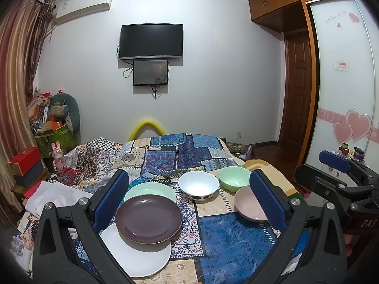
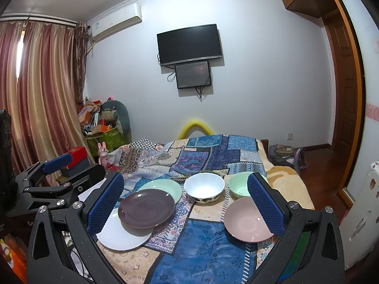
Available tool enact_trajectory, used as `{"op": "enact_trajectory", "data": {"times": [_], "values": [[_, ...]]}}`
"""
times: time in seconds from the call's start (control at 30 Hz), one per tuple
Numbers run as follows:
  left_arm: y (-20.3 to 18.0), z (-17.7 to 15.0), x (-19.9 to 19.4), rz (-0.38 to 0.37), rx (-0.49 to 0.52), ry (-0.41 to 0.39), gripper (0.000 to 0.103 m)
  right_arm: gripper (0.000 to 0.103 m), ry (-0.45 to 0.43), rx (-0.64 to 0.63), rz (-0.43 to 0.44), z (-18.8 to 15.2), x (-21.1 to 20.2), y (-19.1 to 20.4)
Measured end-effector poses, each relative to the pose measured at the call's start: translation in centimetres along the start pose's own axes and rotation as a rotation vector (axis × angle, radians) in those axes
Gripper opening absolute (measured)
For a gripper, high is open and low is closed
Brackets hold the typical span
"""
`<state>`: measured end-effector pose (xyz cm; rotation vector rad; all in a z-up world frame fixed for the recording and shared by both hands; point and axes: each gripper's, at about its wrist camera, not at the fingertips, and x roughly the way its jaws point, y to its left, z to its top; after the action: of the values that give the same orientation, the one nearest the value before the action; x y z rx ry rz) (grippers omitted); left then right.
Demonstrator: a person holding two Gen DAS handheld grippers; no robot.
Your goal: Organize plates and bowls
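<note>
1. Between the left gripper's [image 1: 189, 196] wide-spread, empty blue pads, left wrist view: a round dark-brown plate [image 1: 148, 218] overlaps a white plate [image 1: 139, 253] at 6 o'clock and a mint plate [image 1: 151, 189] at 12. Half stacked, I judge.
2. Right wrist view: the right gripper [image 2: 186, 200] gapes empty; a pink shallow bowl [image 2: 246, 220] lies by its 3 o'clock pad, with a white spotted bowl [image 2: 204, 187] and a mint bowl [image 2: 239, 185] at 12, all unnested.
</note>
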<state>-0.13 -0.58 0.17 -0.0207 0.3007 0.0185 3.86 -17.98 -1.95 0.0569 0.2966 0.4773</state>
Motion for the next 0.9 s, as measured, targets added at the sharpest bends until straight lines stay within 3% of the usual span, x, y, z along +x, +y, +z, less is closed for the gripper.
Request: {"op": "enact_trajectory", "data": {"times": [0.9], "values": [[0.12,0.05,0.37,-0.021,-0.021,0.0,0.103,0.103,0.008,0.003,-0.008,-0.1,0.38,-0.26]]}}
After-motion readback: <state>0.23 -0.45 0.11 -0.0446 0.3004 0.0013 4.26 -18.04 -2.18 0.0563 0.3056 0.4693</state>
